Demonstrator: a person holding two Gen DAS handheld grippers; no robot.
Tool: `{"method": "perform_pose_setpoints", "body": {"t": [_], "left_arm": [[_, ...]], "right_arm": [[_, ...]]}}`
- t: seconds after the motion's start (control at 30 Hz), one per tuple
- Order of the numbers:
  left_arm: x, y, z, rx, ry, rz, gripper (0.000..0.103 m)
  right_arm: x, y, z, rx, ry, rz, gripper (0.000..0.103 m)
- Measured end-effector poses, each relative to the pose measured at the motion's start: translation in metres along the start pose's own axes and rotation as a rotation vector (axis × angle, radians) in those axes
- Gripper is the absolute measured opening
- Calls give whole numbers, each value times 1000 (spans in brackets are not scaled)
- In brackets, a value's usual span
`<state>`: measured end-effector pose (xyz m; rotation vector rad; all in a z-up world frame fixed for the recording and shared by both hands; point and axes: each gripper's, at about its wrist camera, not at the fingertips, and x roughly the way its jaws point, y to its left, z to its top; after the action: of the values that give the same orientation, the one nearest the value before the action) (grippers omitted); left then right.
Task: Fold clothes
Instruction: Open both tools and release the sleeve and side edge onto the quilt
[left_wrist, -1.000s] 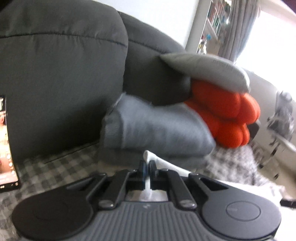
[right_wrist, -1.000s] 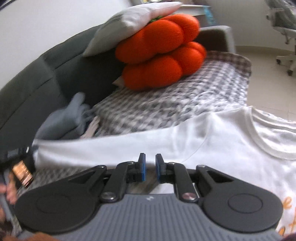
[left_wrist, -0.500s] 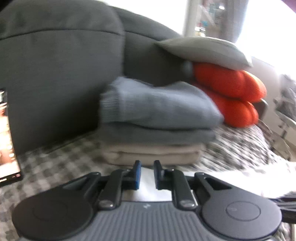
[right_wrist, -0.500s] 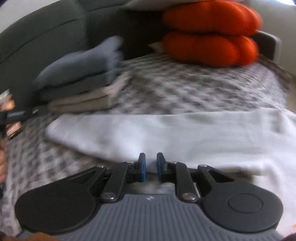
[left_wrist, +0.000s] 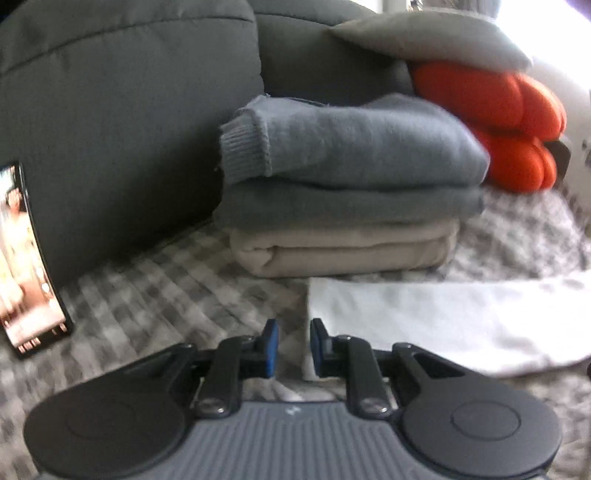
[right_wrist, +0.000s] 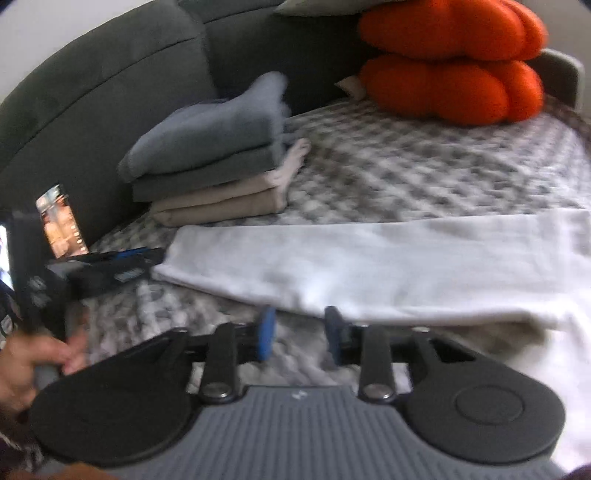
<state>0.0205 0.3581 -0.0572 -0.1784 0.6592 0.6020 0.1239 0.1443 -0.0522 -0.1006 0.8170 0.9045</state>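
Right wrist view: the white shirt (right_wrist: 388, 266) lies folded lengthwise across the sofa (right_wrist: 424, 170) seat's front edge; both tools, right (right_wrist: 299, 334) and left (left_wrist: 291, 347), are opening, empty, apparently releasing the finished fold.

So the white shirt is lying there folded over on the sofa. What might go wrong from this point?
Both grippers' jaws are opening beside the white shirt, with nothing clamped between them.

1. The fold's near edge looks loose and lifted; it may spring open.
2. The left gripper sits at the shirt's corner and could drag it when pulling away.
3. The folded stack lies just behind; a careless sweep might topple it, or knock the phone leaning against the sofa back.
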Motion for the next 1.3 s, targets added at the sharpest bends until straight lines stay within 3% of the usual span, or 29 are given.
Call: {"method": "perform_pose_setpoints", "body": {"t": [0.37,0.63,0.73,0.87,1.3], "left_arm": [[-43,-55,15,55,11,-207,39],[-69,-100,13,115,29,-283,43],[-75,-115,12,133,32,-305,52],[-83,-134,11,158,46,-326,54],[-125,-217,23,133,57,-494,68]], "right_arm": [[-75,-44,-14,108,-45,-138,40],[-124,-66,-29,163,-93,-204,44],[-137,-75,-36,192,-104,-217,45],[-155,-83,-45,228,-123,-234,46],[-207,-114,-74,384,-215,-332,55]]}}
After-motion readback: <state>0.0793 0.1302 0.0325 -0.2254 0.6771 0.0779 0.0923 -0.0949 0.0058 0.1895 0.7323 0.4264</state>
